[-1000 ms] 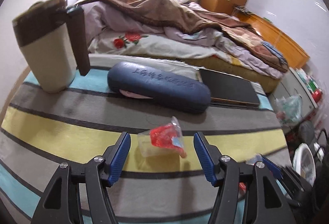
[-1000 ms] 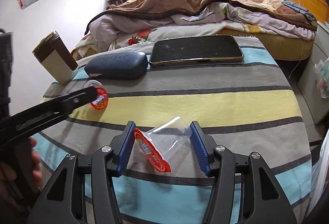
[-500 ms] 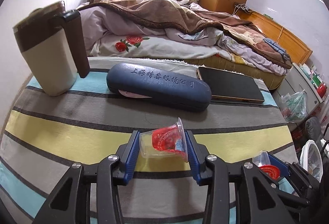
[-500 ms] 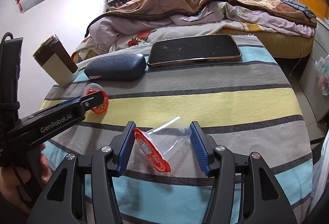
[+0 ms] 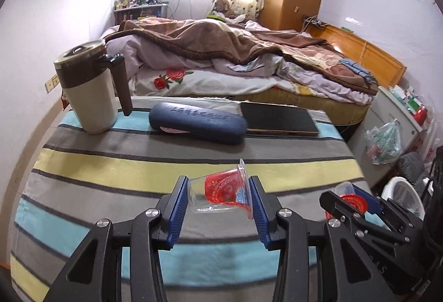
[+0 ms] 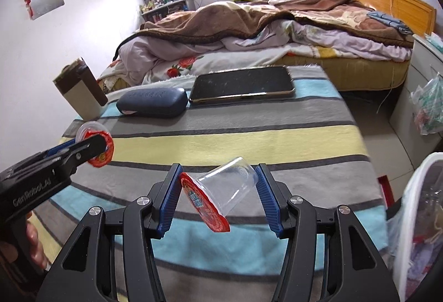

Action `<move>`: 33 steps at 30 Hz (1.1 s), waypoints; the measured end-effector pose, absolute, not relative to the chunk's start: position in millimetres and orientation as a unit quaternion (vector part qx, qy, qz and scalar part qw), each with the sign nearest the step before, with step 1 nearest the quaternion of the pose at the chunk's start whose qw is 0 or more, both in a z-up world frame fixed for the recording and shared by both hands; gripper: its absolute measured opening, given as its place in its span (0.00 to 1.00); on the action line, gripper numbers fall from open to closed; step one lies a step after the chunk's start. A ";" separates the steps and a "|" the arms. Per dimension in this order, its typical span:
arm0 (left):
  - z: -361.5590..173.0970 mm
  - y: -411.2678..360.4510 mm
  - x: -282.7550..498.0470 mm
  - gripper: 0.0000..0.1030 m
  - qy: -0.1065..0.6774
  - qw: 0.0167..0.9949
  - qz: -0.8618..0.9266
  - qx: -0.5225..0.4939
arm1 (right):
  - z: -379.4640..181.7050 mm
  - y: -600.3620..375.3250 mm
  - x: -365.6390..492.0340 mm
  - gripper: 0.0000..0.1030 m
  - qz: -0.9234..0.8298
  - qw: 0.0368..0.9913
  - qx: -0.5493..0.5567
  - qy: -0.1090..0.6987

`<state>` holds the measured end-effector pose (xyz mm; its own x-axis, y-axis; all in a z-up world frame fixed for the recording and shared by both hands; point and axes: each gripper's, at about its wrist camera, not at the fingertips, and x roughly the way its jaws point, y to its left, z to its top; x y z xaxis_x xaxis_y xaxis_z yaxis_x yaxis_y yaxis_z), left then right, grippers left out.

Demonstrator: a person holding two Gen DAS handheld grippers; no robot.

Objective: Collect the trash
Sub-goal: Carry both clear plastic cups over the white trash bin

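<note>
Left tool (image 5: 218, 201) clamped on cup (image 5: 220, 191), lifted off striped worktop (image 5: 110, 171). Right tool (image 6: 218, 196) clamped on second cup (image 6: 221, 191), lid tilted down. Next, likely: carry both to white bin (image 6: 415, 191), just right of worktop edge. Keep squeeze light, thin plastic will buckle. Swing right clear; case (image 5: 198, 123), tablet (image 5: 277, 122), mug (image 5: 88, 86) well behind.

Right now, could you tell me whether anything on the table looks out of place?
Nothing is spilled or broken. The only oddities are two empty jelly cups, each held sideways in closed jaws, with red foil lids peeled loose.
</note>
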<state>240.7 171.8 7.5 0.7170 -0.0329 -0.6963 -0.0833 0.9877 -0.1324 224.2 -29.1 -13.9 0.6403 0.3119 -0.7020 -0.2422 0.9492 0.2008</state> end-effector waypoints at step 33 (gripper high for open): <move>61.3 -49.7 151.9 0.42 0.320 0.937 -0.141 0.004 | 33.7 -198.5 132.8 0.54 0.034 0.945 0.059 0.320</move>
<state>151.9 -49.7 61.3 0.7558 -0.2626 -0.5999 0.2673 0.9600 -0.0834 132.8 -198.5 33.7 0.7931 0.1028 -0.6004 -0.0274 0.9907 0.1334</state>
